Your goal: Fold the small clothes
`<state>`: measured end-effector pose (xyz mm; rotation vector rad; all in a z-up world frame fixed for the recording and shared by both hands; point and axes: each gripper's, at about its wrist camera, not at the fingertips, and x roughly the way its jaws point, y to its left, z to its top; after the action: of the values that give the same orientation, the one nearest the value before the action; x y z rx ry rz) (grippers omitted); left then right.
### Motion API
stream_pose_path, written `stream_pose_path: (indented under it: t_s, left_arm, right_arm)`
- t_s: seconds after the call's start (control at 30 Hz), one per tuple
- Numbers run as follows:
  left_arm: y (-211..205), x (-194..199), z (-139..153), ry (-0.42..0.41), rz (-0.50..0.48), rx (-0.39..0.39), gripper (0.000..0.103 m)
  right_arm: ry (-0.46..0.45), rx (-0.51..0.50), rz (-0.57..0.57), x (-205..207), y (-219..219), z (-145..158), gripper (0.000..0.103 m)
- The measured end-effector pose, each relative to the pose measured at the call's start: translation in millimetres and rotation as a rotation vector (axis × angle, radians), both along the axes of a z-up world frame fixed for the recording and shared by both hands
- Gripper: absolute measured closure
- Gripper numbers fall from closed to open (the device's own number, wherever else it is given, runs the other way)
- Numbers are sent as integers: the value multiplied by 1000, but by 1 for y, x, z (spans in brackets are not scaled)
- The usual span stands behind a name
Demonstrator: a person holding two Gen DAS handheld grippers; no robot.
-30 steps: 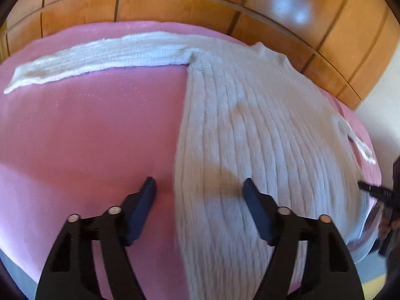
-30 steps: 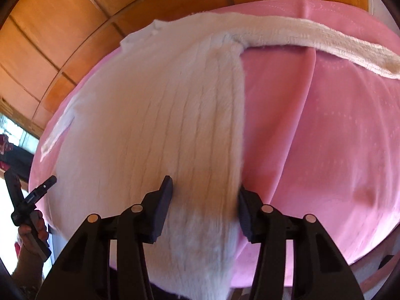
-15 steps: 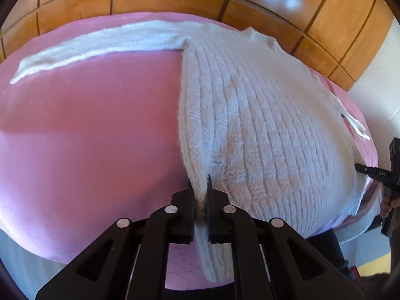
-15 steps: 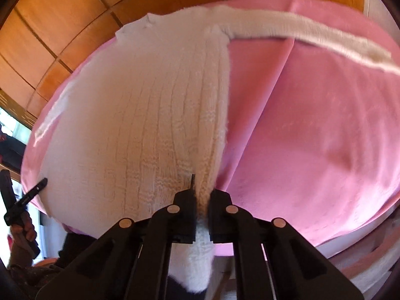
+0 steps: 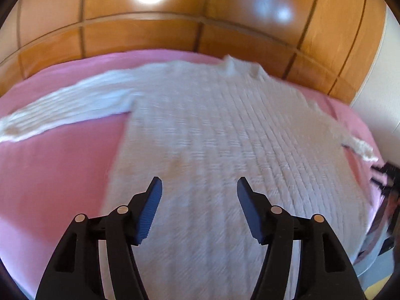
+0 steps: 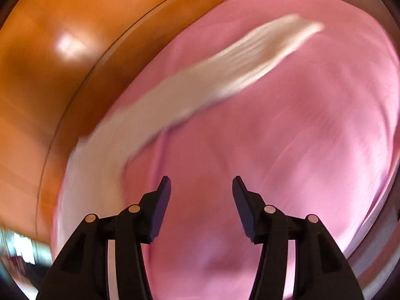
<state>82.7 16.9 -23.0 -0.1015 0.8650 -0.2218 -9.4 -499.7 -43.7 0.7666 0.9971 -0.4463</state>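
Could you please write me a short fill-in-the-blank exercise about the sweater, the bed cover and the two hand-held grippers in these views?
1. The white knit sweater lies spread on a cover coloured ____.
2. The left hand-held gripper has its jaws ____ above the sweater's body.
3. The right hand-held gripper grips ____, with only cover between its jaws.
4. Behind the bed stands a panelled wall made of ____.

Missing words: pink; open; nothing; wood

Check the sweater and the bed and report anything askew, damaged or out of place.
Nothing stands out. The white sweater lies flat on the pink bedspread, sleeves spread out, unfolded. Both frames are motion-blurred, so small flaws could not be seen.
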Motion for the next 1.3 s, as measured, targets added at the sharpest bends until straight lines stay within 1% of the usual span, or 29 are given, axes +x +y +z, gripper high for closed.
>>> stream_pose_path:
  t_s: [0.07, 0.13, 0.17, 0.23, 0.3, 0.33, 0.37, 0.4, 0.43, 0.47, 0.5, 0.57, 0.63, 0.7, 0.73, 0.77, 0.8, 0.87, 0.93, 1.0, 1.03, 1.07, 1.1, 1.13, 1.17, 1.2, 1.23, 1.27, 1.3]
  left_arm:
    - [-14, 11, -11, 24, -23, 11, 42]
    - [-25, 21, -23, 48, -26, 41, 41]
    - [-26, 24, -28, 48, -23, 52, 36]
    - [-27, 24, -32, 32, -20, 44, 31]
    - [-28, 23, -34, 22, -21, 41, 28]
    - [-28, 23, -35, 19, -20, 41, 28]
    - [-28, 23, -35, 18, -20, 41, 27]
    - [-28, 23, -35, 18, -23, 38, 26]
    - [-28, 24, -36, 19, -26, 33, 25]
    - [-28, 24, -36, 20, -32, 25, 22]
    - [-28, 24, -37, 19, -37, 21, 20]
    - [-31, 25, -36, 17, -45, 19, 17]
    - [-32, 26, -36, 17, -53, 13, 14]
    - [-31, 27, -36, 21, -67, -2, 12]
    - [-31, 27, -35, 23, -69, -7, 11]
    - [-30, 28, -35, 27, -73, -15, 10]
    - [-29, 29, -34, 34, -81, -31, 7]
    - [-27, 31, -32, 51, -83, -60, 6]
    - [-20, 34, -28, 77, -70, -116, 6]
    - [-11, 38, -23, 92, -40, -190, 6]
    - [-6, 40, -20, 89, -20, -215, 5]
    - [-1, 41, -17, 81, 5, -228, 4]
    - [6, 43, -14, 66, 31, -242, 4]
    - [10, 45, -12, 59, 41, -251, 4]
    - [15, 47, -9, 52, 54, -266, 4]
    - [18, 47, -7, 43, 64, -276, 4]
    - [23, 49, -5, 28, 72, -289, 4]
    - [26, 51, -3, 17, 75, -297, 4]
    - [29, 54, -1, 5, 73, -309, 4]
  right_arm:
    - [4, -22, -105, 11, -38, -6, 53]
    - [12, -26, -194, 20, -66, -14, 54]
    - [13, -24, -229, 26, -80, -18, 59]
    - [26, -41, -267, 40, -97, -24, 61]
    - [42, -60, -283, 54, -109, -28, 62]
    - [60, -78, -274, 63, -112, -29, 71]
    - [85, -98, -244, 76, -112, -28, 90]
    - [103, -112, -216, 85, -112, -25, 97]
    - [105, -138, -198, 93, -105, -18, 97]
    - [88, -147, -177, 92, -107, -12, 97]
    - [39, -143, -135, 101, -95, 3, 97]
    - [-27, -134, -61, 116, -70, 22, 97]
    - [-98, -136, 57, 138, -30, 48, 97]
    - [-148, -126, 150, 151, 4, 62, 97]
    - [-181, -121, 228, 165, 37, 72, 97]
    - [-198, -116, 268, 171, 53, 77, 97]
    - [-227, -98, 336, 183, 85, 83, 97]
    - [-266, -76, 436, 201, 141, 87, 97]
    - [-288, -53, 533, 216, 194, 88, 97]
    - [-290, -15, 641, 233, 258, 76, 97]
    - [-284, -6, 677, 236, 277, 72, 97]
    - [-274, 7, 725, 239, 304, 64, 97]
    - [-266, 17, 755, 241, 318, 56, 97]
    - [-247, 31, 810, 242, 344, 46, 96]
    - [-240, 36, 840, 242, 357, 41, 91]
    - [-224, 41, 873, 240, 373, 33, 85]
    - [-224, 51, 880, 231, 375, 32, 58]
    - [-237, 52, 865, 227, 375, 30, 51]
    - [-243, 47, 851, 225, 372, 29, 51]
